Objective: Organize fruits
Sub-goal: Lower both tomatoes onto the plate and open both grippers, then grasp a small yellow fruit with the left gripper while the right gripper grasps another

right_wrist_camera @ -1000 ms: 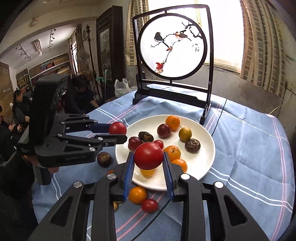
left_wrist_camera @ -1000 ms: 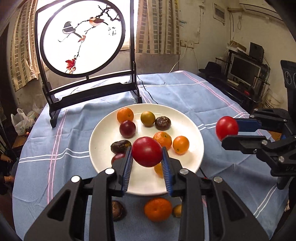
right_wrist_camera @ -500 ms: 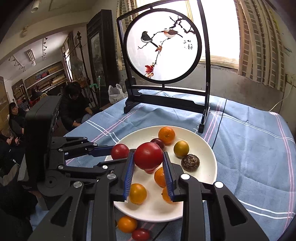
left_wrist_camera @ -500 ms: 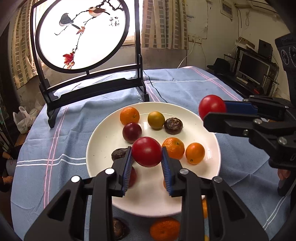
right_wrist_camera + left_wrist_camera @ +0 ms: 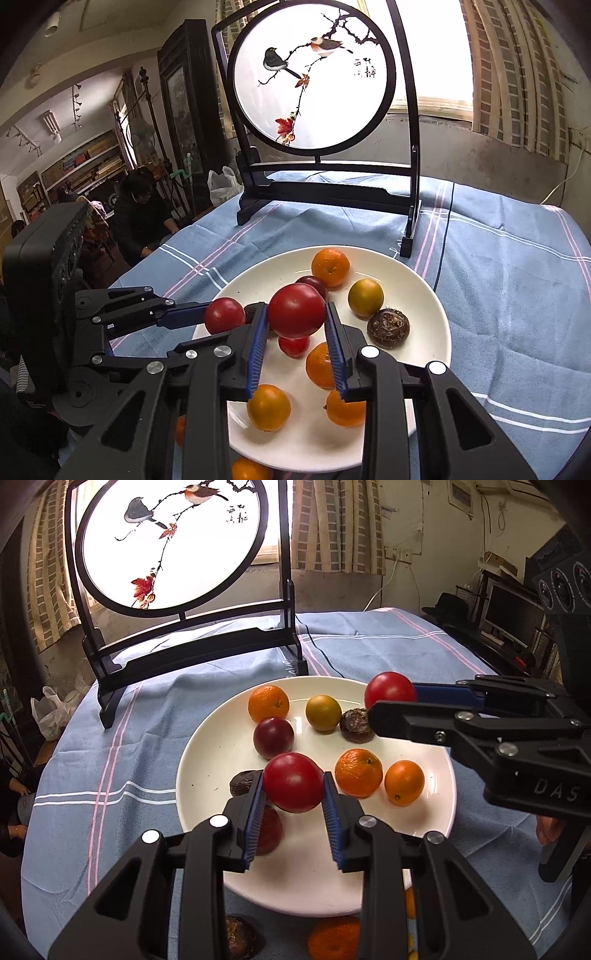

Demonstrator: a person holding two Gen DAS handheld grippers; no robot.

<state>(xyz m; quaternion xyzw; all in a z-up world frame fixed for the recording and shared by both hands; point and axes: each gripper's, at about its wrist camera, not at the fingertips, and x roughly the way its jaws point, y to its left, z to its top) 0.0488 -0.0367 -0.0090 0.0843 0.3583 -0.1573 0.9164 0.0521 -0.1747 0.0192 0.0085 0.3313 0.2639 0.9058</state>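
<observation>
Both hand-held grippers, each clamping a red tomato [image 5: 293, 787], have moved farther over the white plate [image 5: 207, 760].

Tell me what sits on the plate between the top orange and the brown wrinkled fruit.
In the left wrist view, a yellow-green citrus sits between the top orange and the brown wrinkled fruit on the white plate.

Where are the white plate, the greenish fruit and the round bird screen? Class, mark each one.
Plate [image 5: 207, 775], left wrist view, bare left inner surface.
Greenish fruit [image 5: 365, 297], right wrist view, middle of its skin.
Bird screen [image 5: 314, 85], right wrist view, centre of the round panel.
</observation>
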